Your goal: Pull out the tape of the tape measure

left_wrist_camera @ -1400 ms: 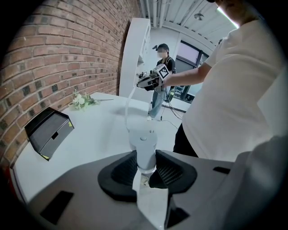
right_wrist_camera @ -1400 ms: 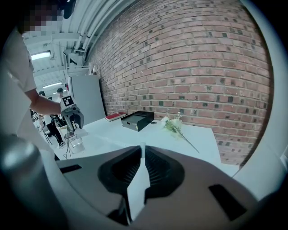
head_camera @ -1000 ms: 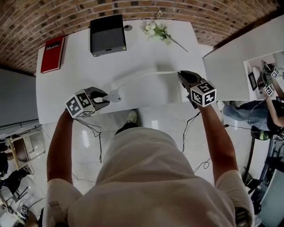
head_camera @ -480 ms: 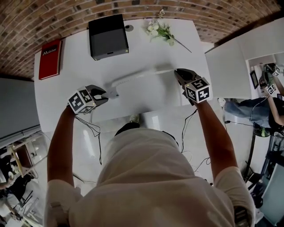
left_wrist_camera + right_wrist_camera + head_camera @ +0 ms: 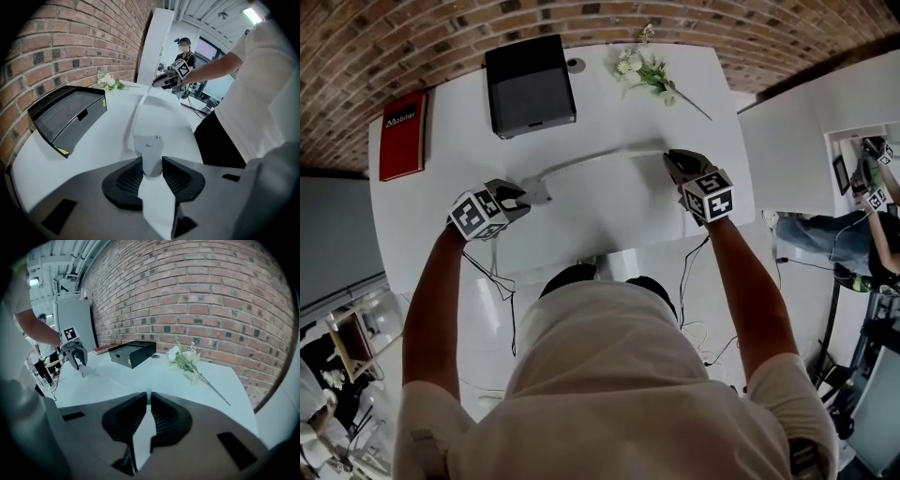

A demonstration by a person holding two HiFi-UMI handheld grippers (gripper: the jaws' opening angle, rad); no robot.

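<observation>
A white tape measure case point(image 5: 536, 193) is clamped between the jaws of my left gripper point(image 5: 517, 199) over the white table point(image 5: 609, 216). In the left gripper view the case point(image 5: 149, 157) sits tight between the ribbed pads of that gripper point(image 5: 152, 174). The white tape point(image 5: 595, 159) runs out of the case to the right, a long stretch of it drawn out. My right gripper point(image 5: 673, 161) is shut on the tape's end. The right gripper view shows its jaws point(image 5: 148, 405) nearly together on the thin strip, with the left gripper point(image 5: 75, 359) far off.
A black box point(image 5: 530, 84) stands at the back of the table, a red book point(image 5: 401, 122) at the back left, and a flower sprig point(image 5: 652, 73) at the back right. A white cabinet point(image 5: 787, 141) flanks the table's right side. People stand beyond it.
Both grippers have moved from above the table's near edge further in over it and lower. The tape stays stretched between them, both grips unchanged.
</observation>
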